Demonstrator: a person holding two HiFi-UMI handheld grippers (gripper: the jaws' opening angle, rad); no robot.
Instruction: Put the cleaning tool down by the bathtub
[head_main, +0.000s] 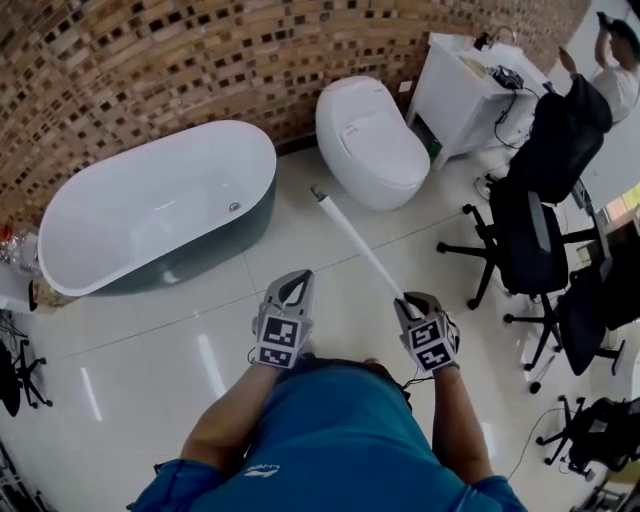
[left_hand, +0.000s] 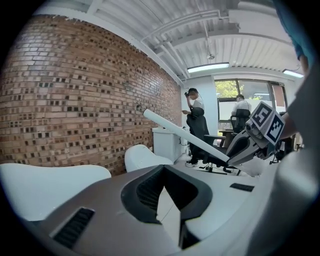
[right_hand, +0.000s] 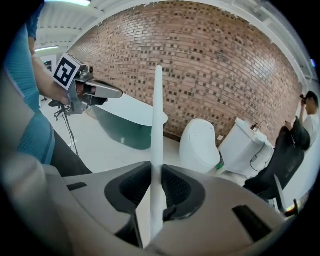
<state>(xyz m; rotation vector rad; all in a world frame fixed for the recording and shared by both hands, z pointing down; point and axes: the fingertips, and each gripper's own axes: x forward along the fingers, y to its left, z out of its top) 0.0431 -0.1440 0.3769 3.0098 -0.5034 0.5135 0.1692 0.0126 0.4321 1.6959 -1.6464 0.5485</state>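
The cleaning tool (head_main: 355, 240) is a long white pole. My right gripper (head_main: 407, 300) is shut on its near end, and the pole slants up and left toward the toilet. In the right gripper view the pole (right_hand: 158, 125) stands upright between the jaws of that gripper (right_hand: 156, 200). The bathtub (head_main: 255, 135), white inside and dark green outside, stands at the left against the brick wall, and shows beyond the pole as the bathtub (right_hand: 125, 125). My left gripper (head_main: 296, 281) hovers beside the right one, open and holding nothing; its jaws (left_hand: 170, 200) show only floor between them.
A white toilet (head_main: 370, 140) stands right of the tub, then a white cabinet (head_main: 450, 90). Black office chairs (head_main: 530, 240) and a standing person (head_main: 600, 80) fill the right side. Glossy white tiles (head_main: 200, 330) lie in front of the tub.
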